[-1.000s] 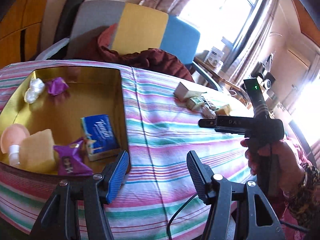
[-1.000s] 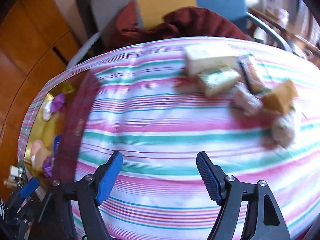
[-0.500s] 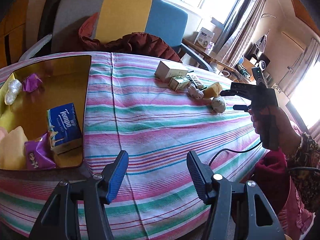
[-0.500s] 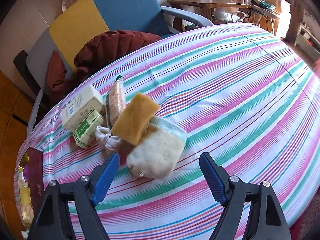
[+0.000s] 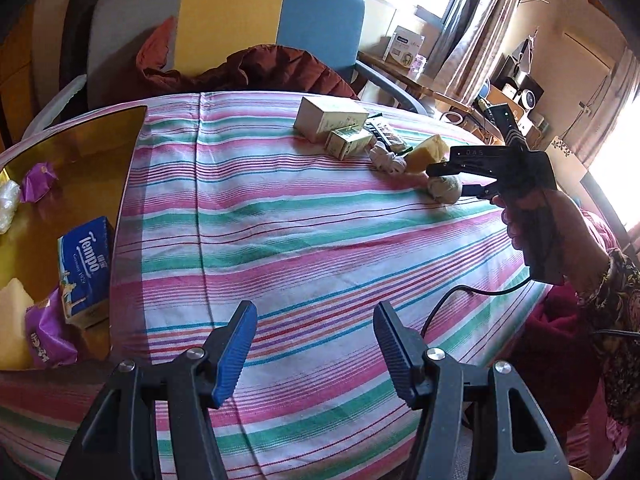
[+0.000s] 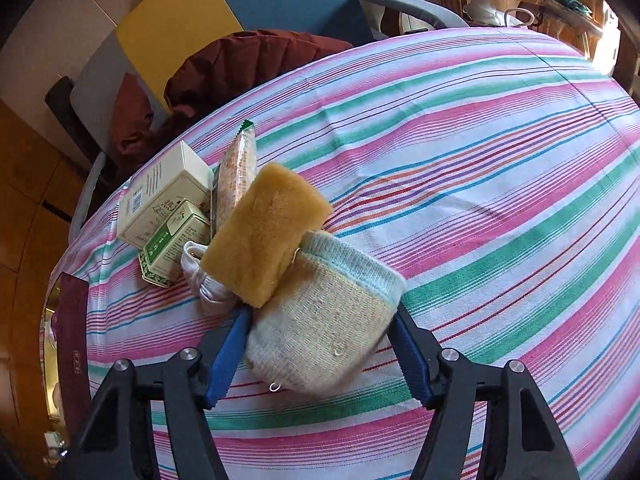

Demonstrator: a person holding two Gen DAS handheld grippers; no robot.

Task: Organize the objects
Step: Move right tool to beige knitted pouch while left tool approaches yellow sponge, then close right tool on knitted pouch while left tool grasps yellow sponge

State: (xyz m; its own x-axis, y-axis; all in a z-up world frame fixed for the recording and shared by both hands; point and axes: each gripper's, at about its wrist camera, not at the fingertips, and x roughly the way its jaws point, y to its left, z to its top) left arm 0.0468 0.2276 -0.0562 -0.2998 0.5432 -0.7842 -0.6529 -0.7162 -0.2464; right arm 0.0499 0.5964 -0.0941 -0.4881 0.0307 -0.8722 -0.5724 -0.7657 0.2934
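A rolled cream sock with a pale blue cuff (image 6: 324, 320) lies on the striped tablecloth between the open jaws of my right gripper (image 6: 320, 356); both blue pads flank it, contact unclear. It also shows in the left wrist view (image 5: 444, 189). Against it lie a yellow sponge (image 6: 264, 232), a white rolled sock (image 6: 210, 292), a small green box (image 6: 172, 248), a cream box (image 6: 160, 196) and a snack packet (image 6: 236, 168). My left gripper (image 5: 314, 348) is open and empty over the near table. The gold box (image 5: 72, 168) at left holds a blue Tempo tissue pack (image 5: 84, 264).
A purple packet (image 5: 48, 340), a purple candy (image 5: 38, 180) and a pale sponge (image 5: 12, 320) also lie in the gold box. A chair with a maroon garment (image 5: 256, 72) stands behind the table. The striped tablecloth (image 5: 300, 240) spans the middle.
My right gripper has moved forward from the pile's near side until its open jaws straddle the cream sock. My left gripper has shifted right, away from the gold box.
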